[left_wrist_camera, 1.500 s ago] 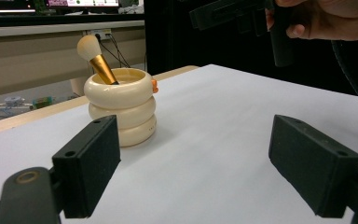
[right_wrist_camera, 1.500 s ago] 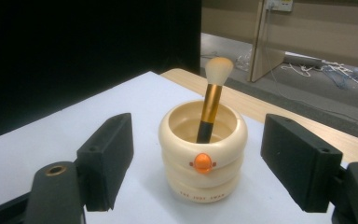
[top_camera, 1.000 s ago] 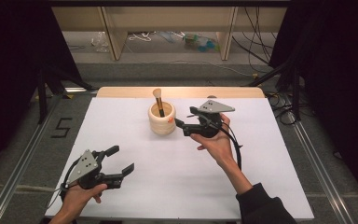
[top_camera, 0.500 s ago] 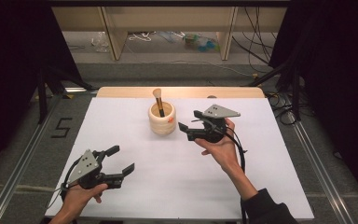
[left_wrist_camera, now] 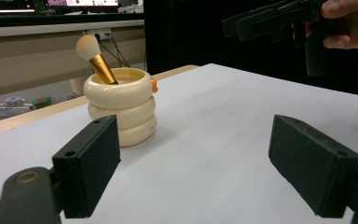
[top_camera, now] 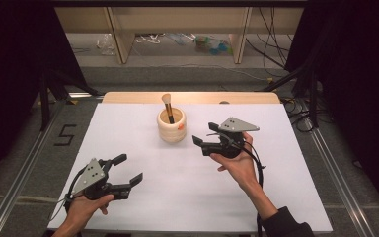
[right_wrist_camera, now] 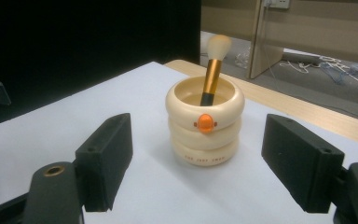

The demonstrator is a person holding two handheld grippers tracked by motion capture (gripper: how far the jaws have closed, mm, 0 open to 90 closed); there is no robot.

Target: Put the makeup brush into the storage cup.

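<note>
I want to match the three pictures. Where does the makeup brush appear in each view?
High view: the makeup brush stands in the cream holder at upper centre of the table, bristles up.
Left gripper view: the brush is at upper left, leaning left out of the holder.
Right gripper view: the brush is at upper centre, between the open jaws.
Shared landmark: the holder's orange button, seen at its edge in the other two views.

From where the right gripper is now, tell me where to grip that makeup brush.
Probably the gold ferrule of the brush, just above the cup rim, coming from above: the handle sits inside the cup, and only the ferrule and bristles stand clear, leaning slightly.
</note>
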